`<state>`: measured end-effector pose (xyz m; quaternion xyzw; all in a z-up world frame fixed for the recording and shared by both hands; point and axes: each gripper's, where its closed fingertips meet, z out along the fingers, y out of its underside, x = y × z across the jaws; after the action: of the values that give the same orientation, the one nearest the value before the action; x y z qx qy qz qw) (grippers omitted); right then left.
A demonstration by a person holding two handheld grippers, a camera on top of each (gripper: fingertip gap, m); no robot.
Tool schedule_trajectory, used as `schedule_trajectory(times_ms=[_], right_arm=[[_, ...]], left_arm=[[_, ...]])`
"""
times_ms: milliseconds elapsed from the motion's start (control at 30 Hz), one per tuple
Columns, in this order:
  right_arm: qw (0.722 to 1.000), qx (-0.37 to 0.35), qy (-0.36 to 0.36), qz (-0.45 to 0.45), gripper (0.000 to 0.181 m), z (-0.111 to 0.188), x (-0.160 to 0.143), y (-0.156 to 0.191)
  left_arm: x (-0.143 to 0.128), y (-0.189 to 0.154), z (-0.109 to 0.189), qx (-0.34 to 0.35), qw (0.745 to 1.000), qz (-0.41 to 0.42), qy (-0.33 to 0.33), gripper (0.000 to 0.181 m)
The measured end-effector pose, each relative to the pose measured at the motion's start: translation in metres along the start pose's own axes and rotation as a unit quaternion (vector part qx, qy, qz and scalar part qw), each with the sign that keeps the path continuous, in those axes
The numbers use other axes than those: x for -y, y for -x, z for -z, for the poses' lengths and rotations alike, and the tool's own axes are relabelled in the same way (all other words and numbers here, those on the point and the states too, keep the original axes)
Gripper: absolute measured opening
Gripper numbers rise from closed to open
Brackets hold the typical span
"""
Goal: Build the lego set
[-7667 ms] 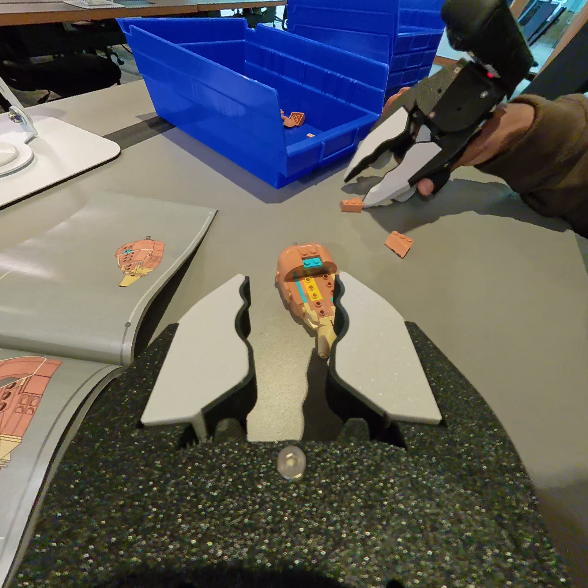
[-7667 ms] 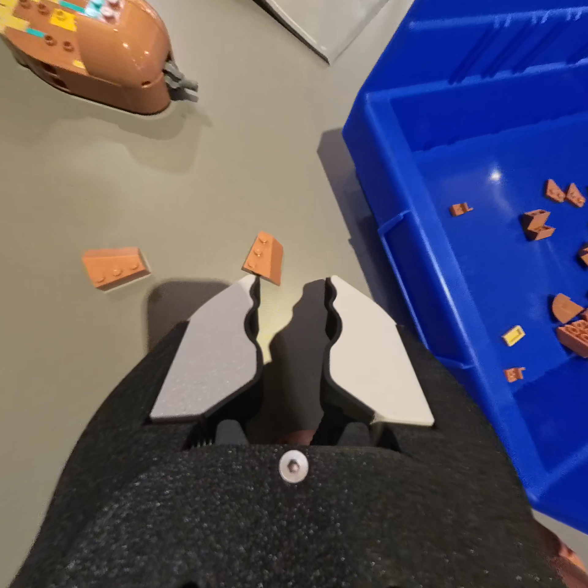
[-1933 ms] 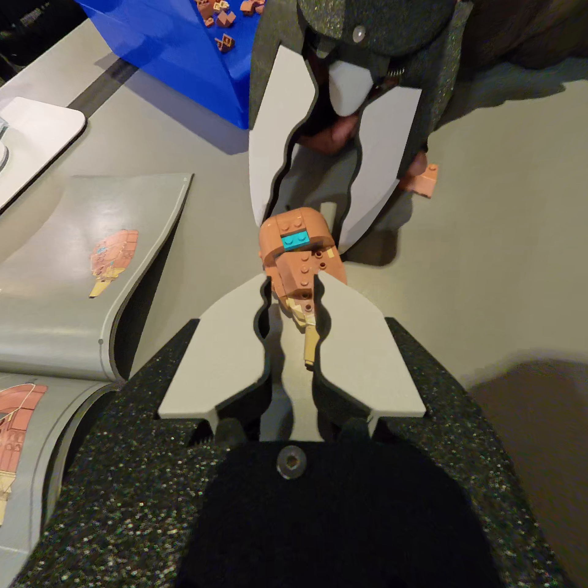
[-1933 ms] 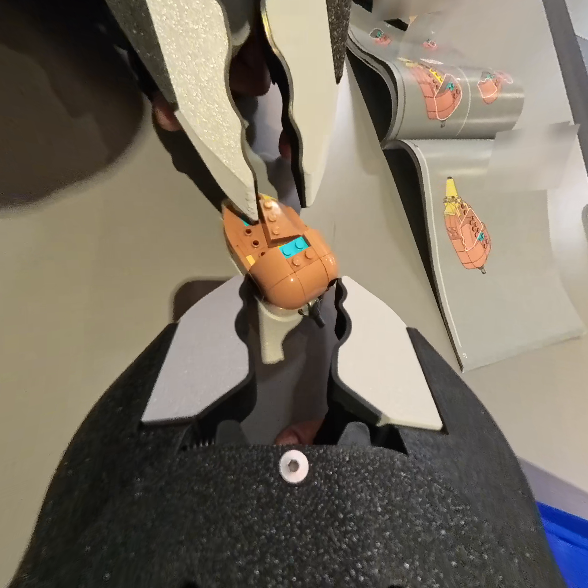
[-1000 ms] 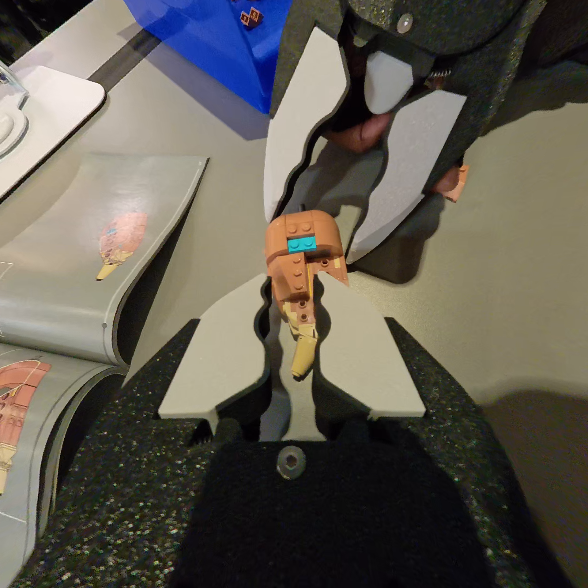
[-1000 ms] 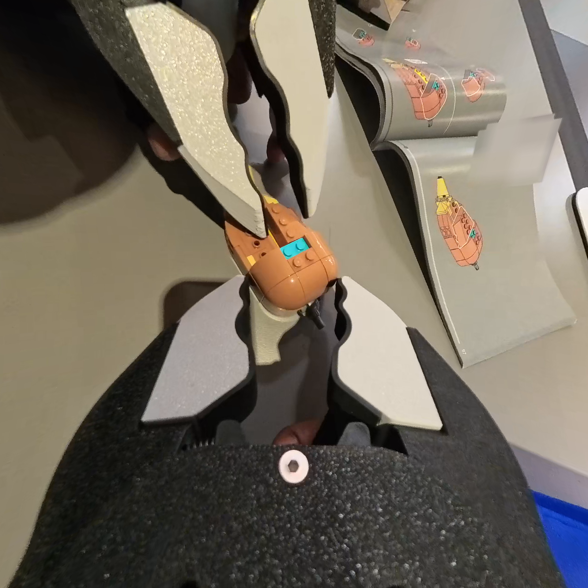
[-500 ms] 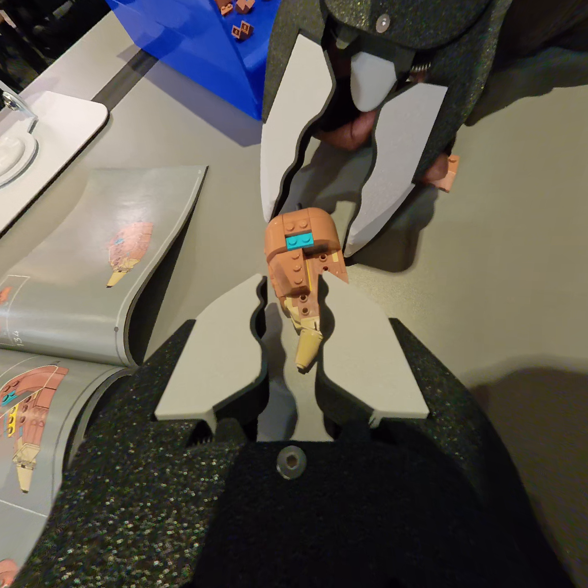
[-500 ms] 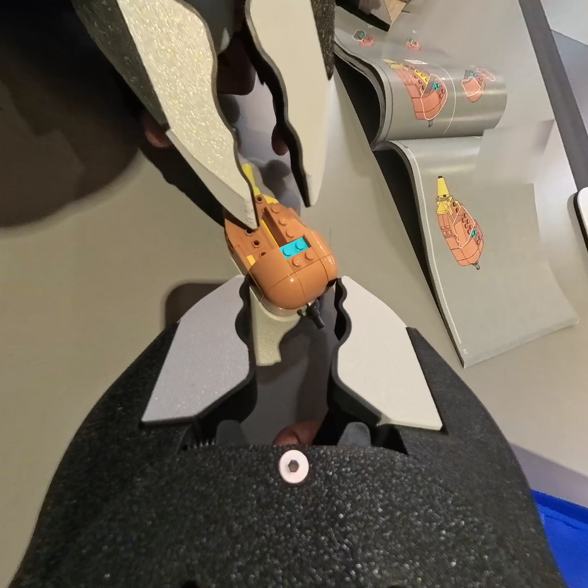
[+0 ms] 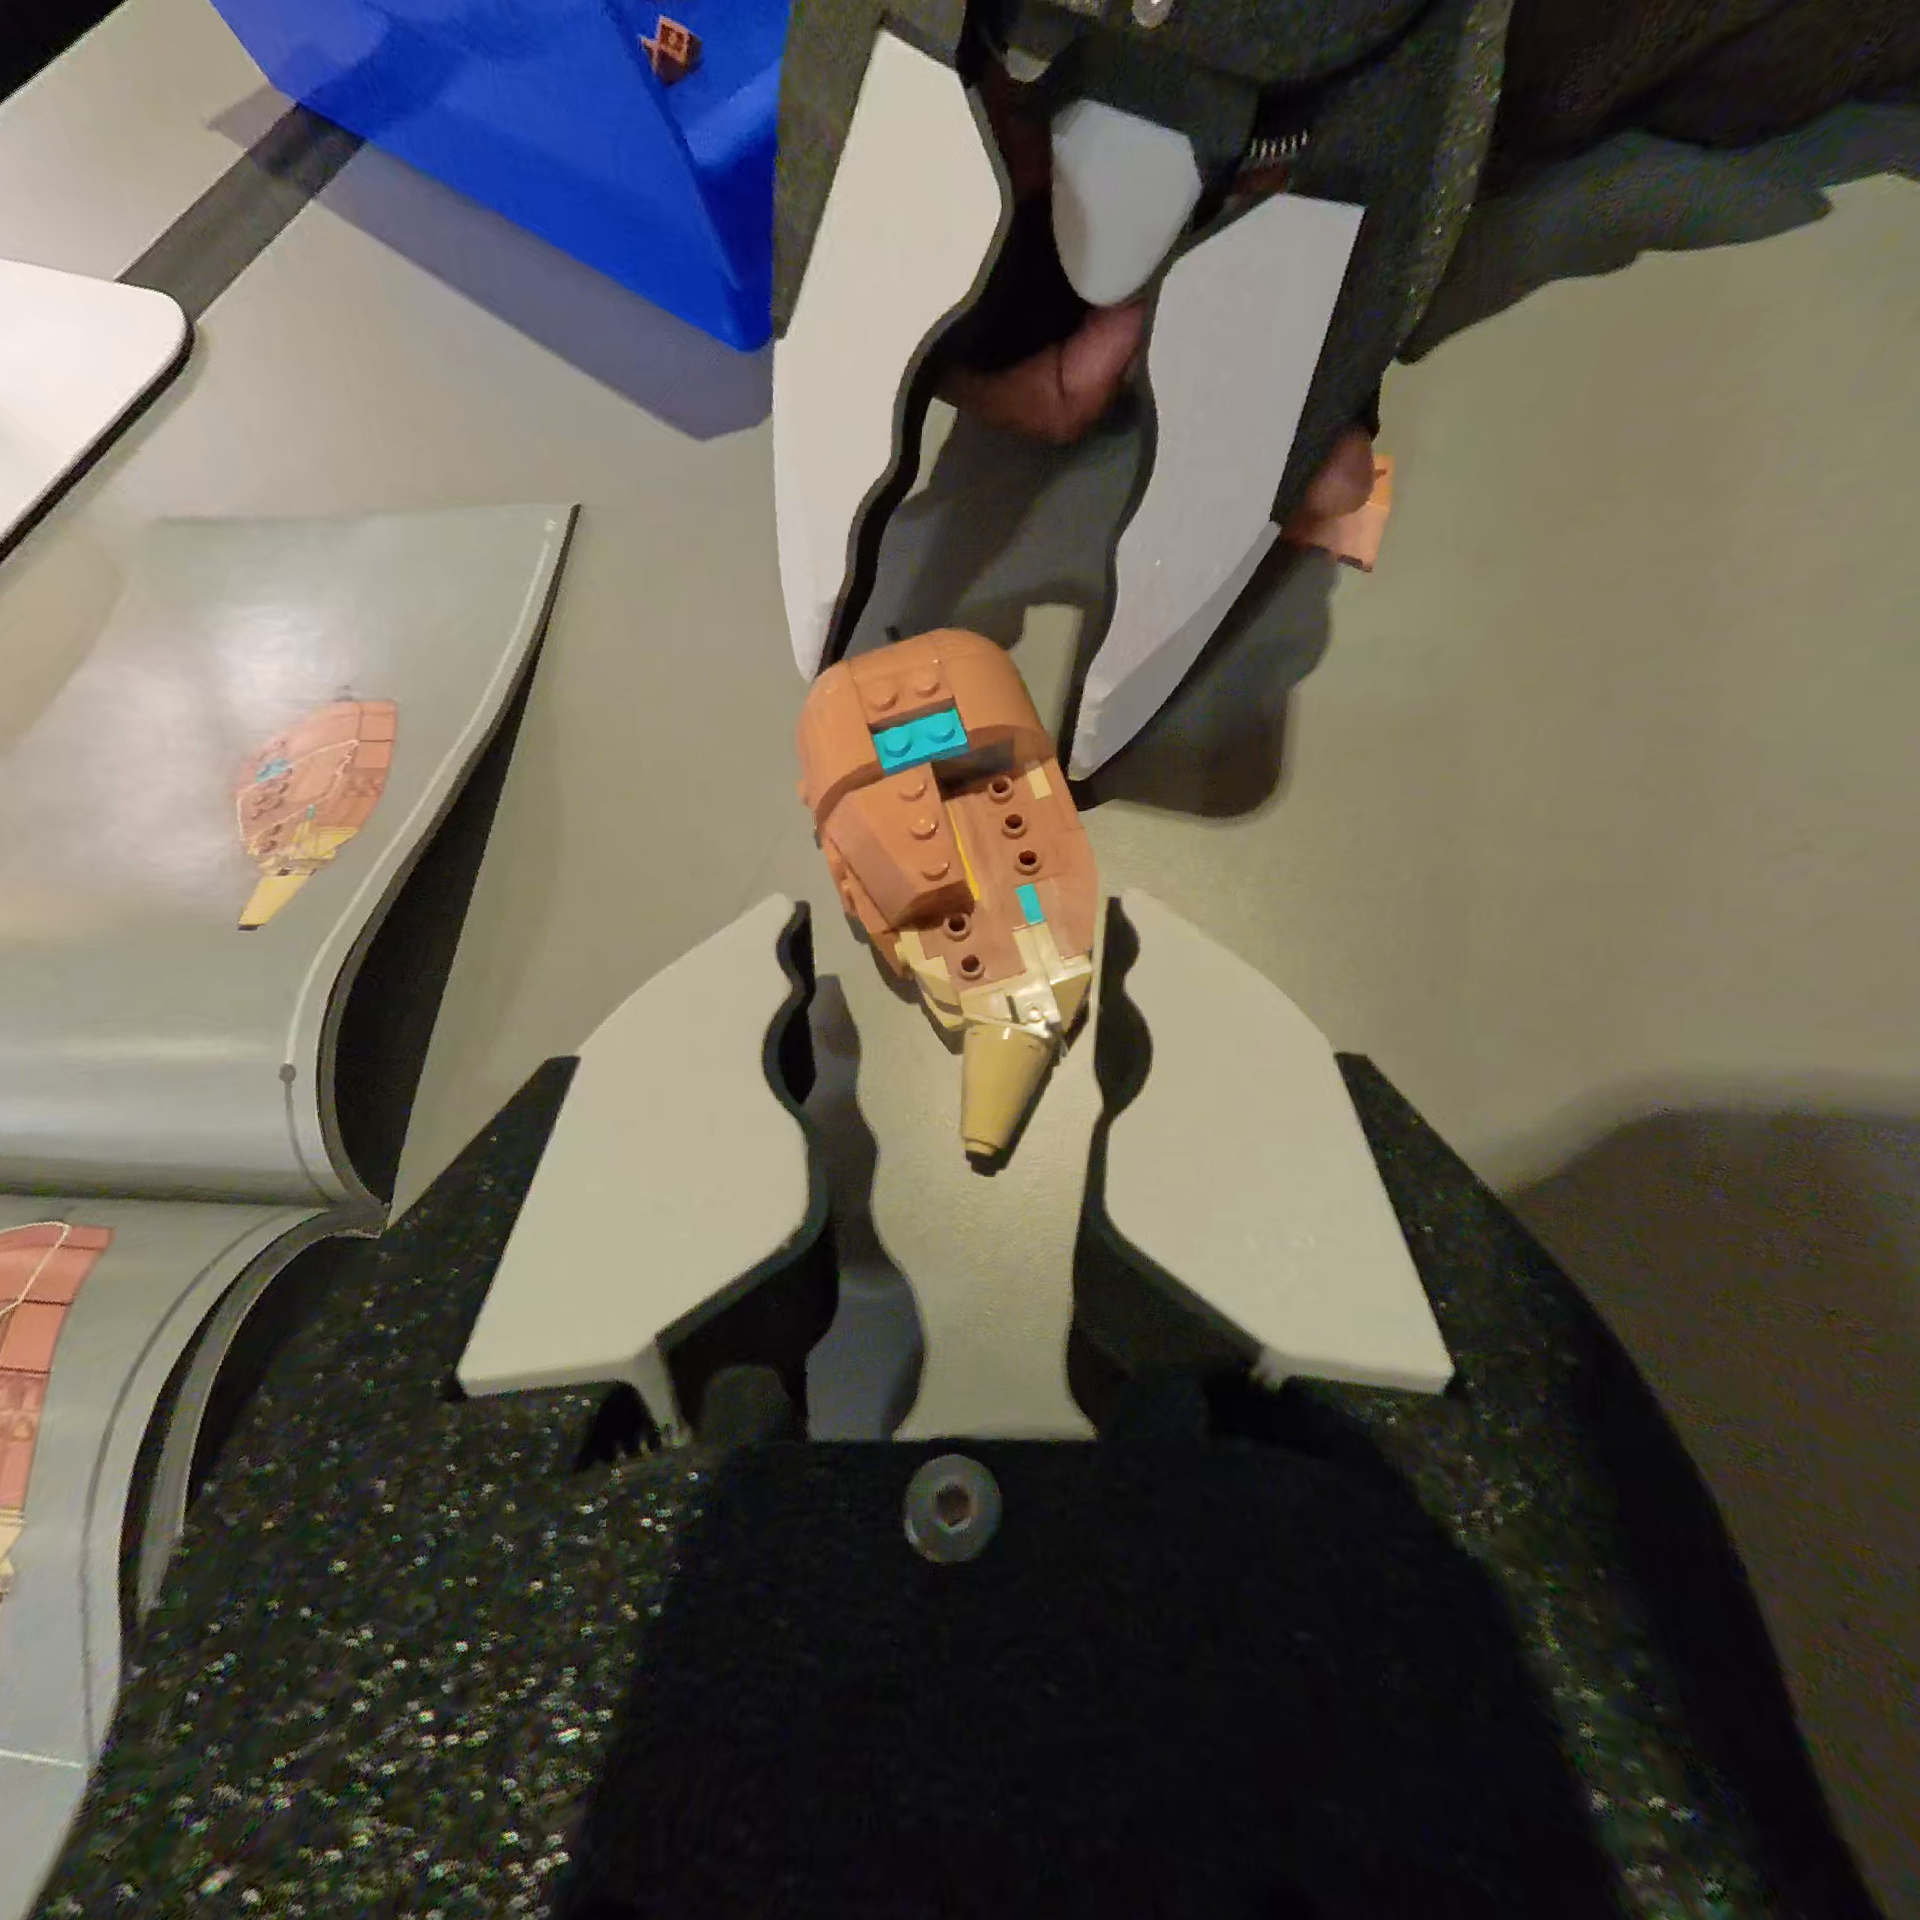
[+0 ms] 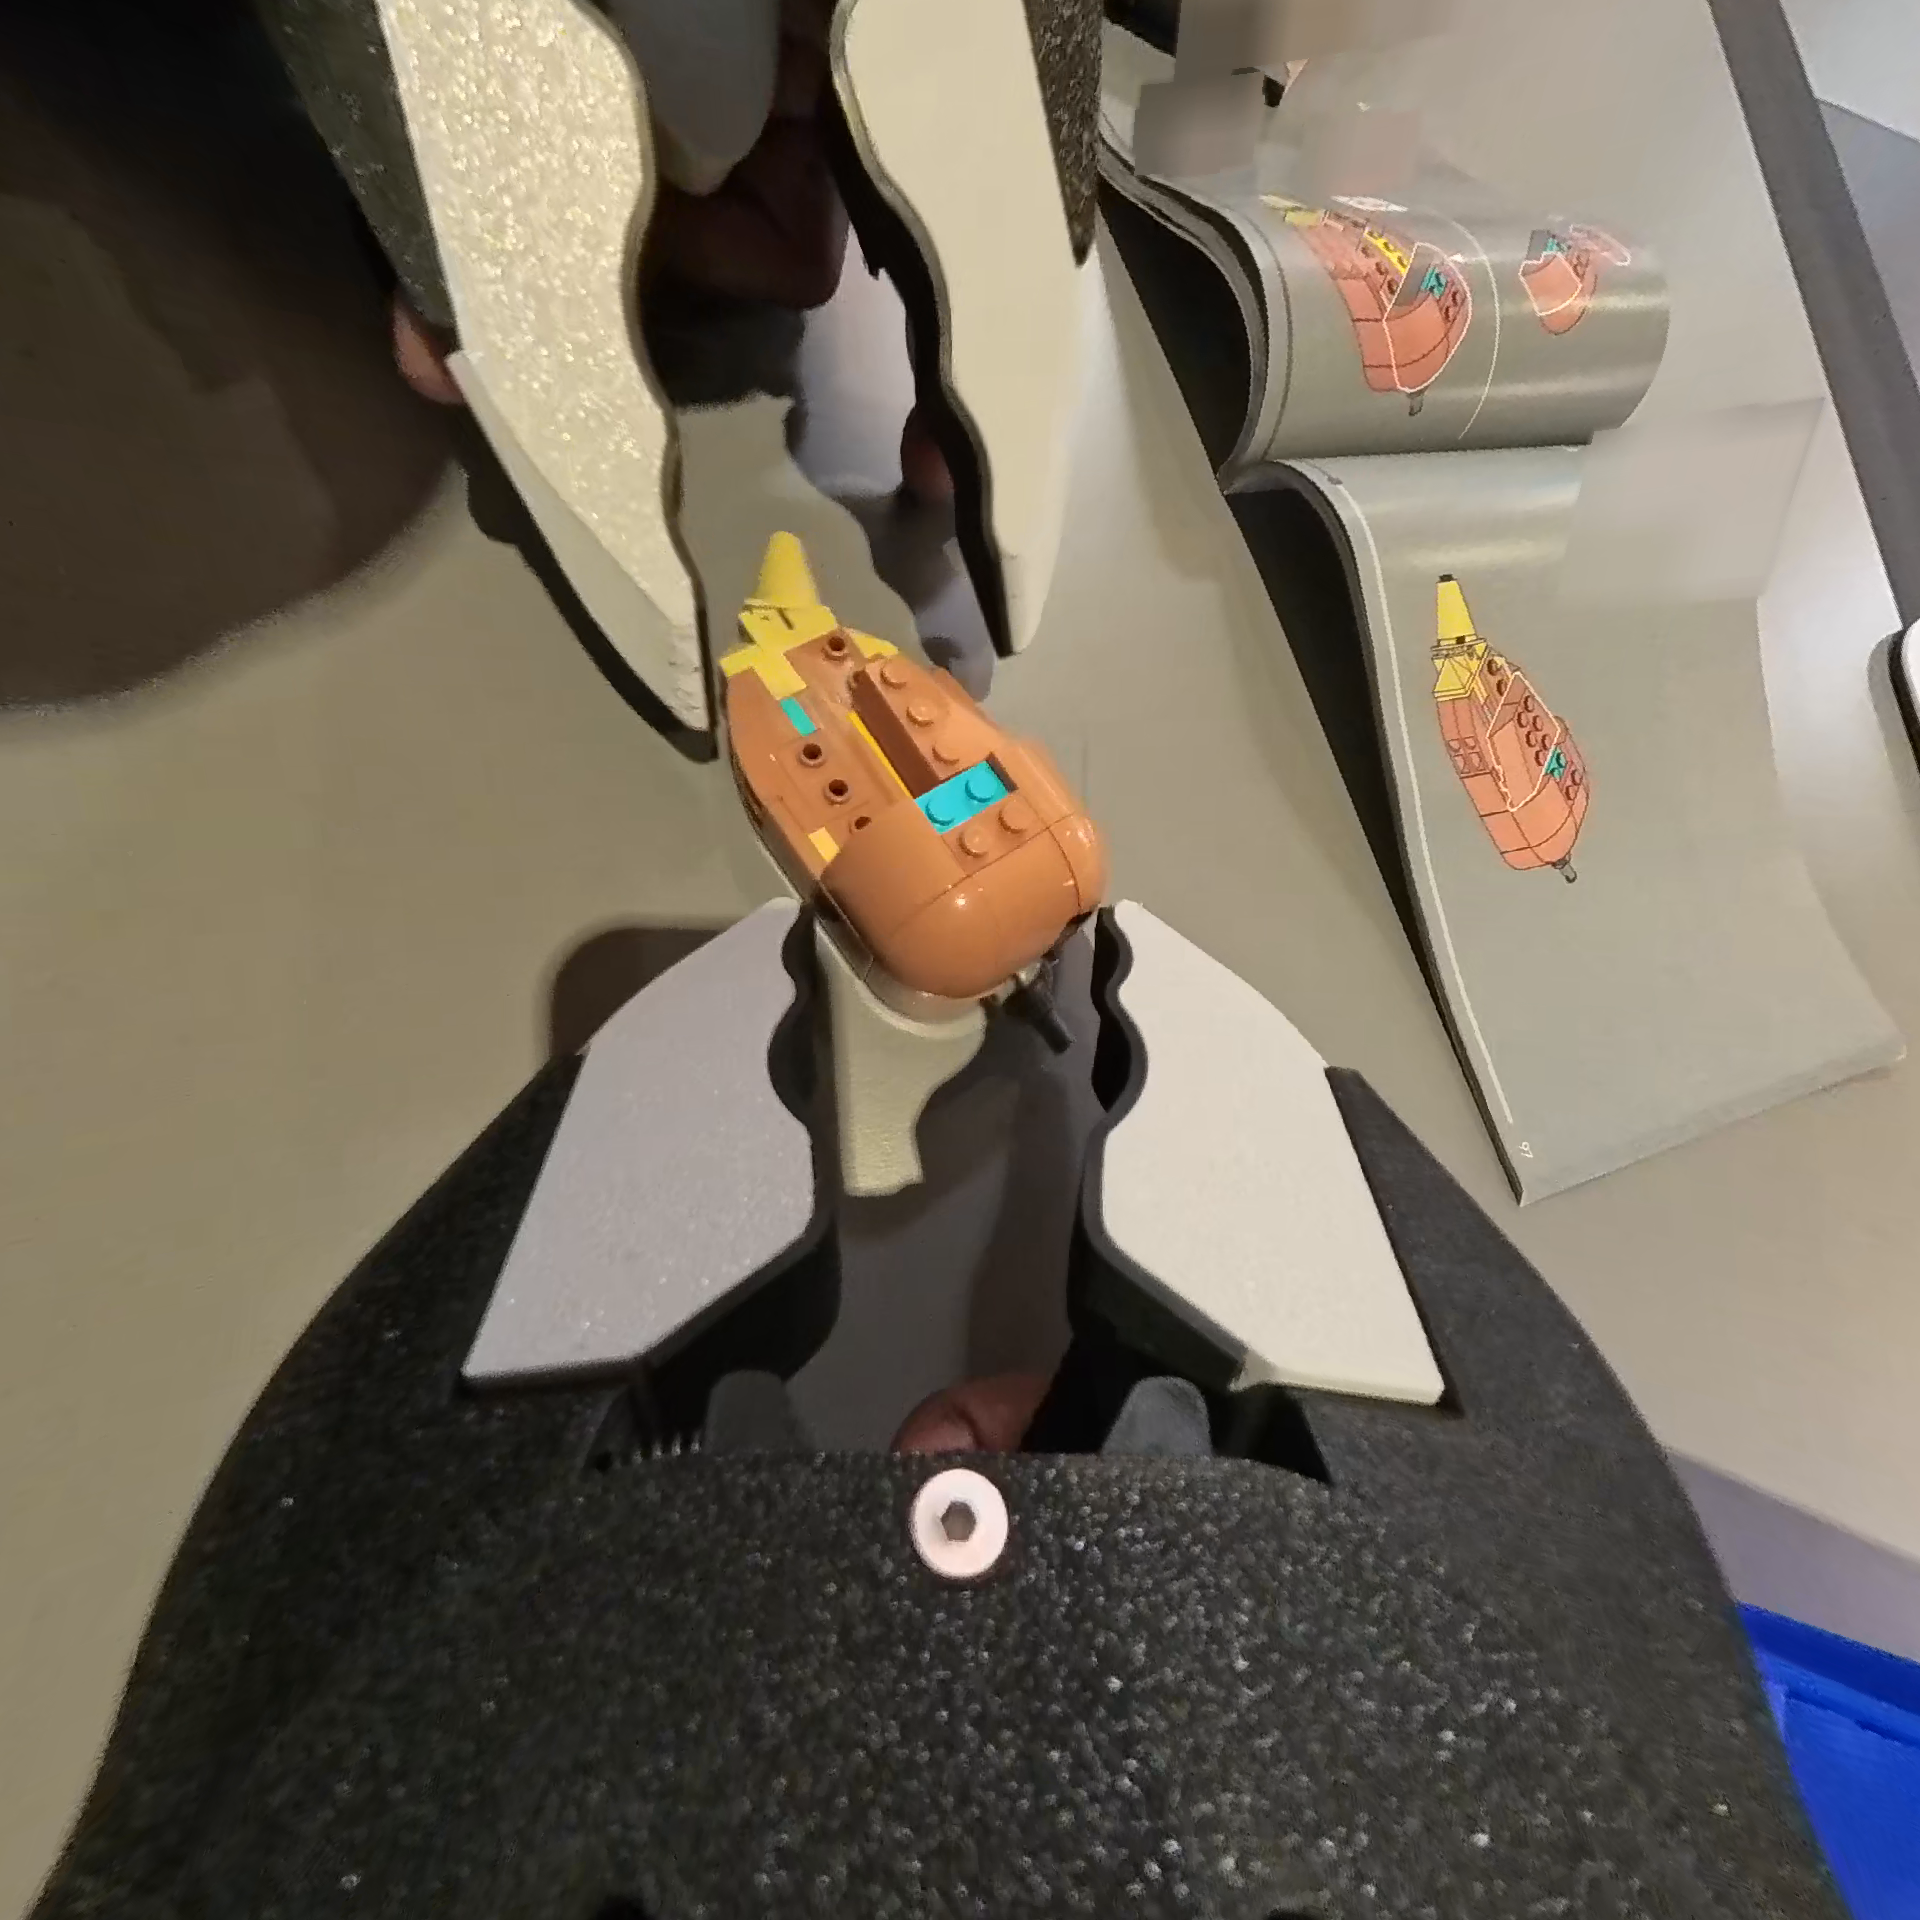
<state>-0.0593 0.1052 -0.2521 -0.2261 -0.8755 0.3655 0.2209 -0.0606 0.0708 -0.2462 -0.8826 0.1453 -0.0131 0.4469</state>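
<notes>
The partly built brown lego ship (image 9: 940,831) is shown lying on the grey table (image 9: 1558,831) at the centre of both views, between the two grippers. The left gripper (image 9: 951,935) is seen with its jaws spread wide about the cone end; its right finger appears to touch, or nearly touch, the hull, and nothing is gripped. The right gripper (image 10: 951,930) is likewise seen with wide jaws set around the rounded end, which lies in the gap without clearly being pinched; contact there cannot be resolved. The long axis of the model runs from one gripper towards the other: in the left wrist view the tan cone (image 9: 997,1091) points to the lower centre of the frame, slightly tilted rightward, and the rounded brown end points to the upper centre. A brown wedge brick (image 9: 940,842) is seated along one side of the studded deck, beside a turquoise plate (image 9: 914,743). The step in hand is judged to be the fitting of deck bricks; the opposite side appears uncovered. A loose brown brick (image 9: 1361,520) at the upper right, partly hidden, would probably be fetched next, which would call for steadying the hull. The open instruction booklet (image 10: 1507,727) lies at the right of the right wrist view, and a blue bin (image 9: 582,135) at the upper left of the left wrist view.
</notes>
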Motion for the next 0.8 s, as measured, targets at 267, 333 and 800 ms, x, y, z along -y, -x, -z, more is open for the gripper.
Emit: schedule_trajectory(times_ms=[267,333,800], right_arm=[[1.000,0.000,0.000,-0.001,0.050,-0.0001,0.0001,-0.0001],[1.000,0.000,0.000,-0.001,0.050,-0.0002,0.0001,-0.0003],[1.000,-0.001,0.001,-0.006,0.049,-0.0007,0.0000,-0.0010]], left_arm=[[-0.0008,-0.0019,-0.0008,0.001,1.000,-0.004,0.006,0.055],[-0.0016,-0.0014,-0.0021,0.008,1.000,-0.007,0.011,0.055],[-0.0092,-0.0012,-0.0085,0.007,0.999,0.023,0.045,0.051]])
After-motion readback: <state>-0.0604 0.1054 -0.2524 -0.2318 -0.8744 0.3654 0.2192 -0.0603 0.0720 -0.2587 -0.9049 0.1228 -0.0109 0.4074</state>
